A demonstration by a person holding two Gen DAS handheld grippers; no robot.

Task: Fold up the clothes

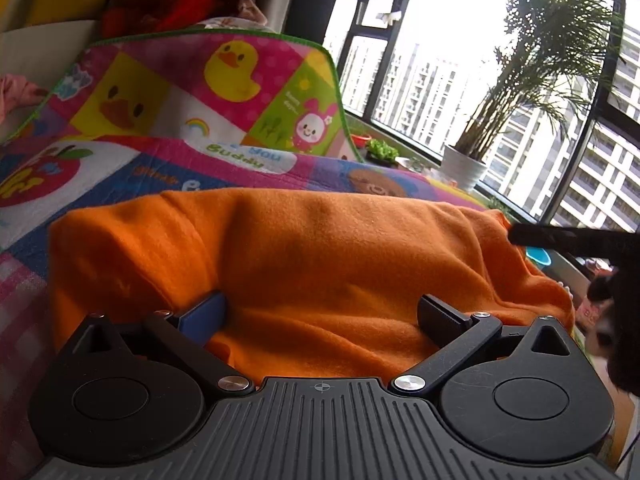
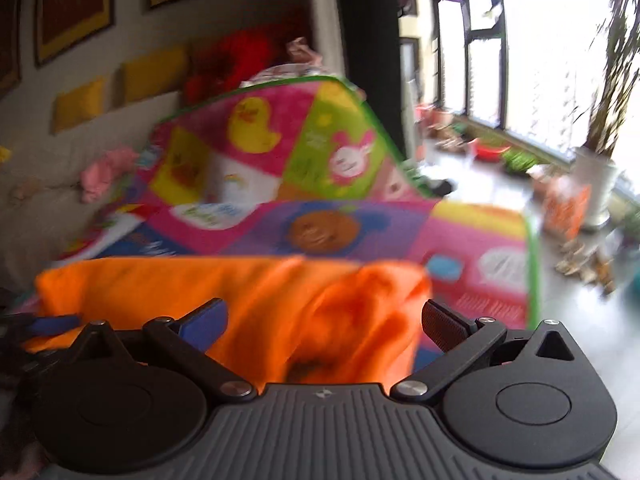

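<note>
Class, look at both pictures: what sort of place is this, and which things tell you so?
Probably a high-rise flat's living room: a cartoon play mat under the orange garment, a potted palm by tall windows facing apartment towers, and yellow cushions on a sofa.

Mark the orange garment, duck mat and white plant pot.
orange garment [image 1: 320,256]: left wrist view, middle of the fabric.
duck mat [image 1: 232,68]: left wrist view, yellow duck panel.
white plant pot [image 1: 464,168]: left wrist view, pot wall.
</note>
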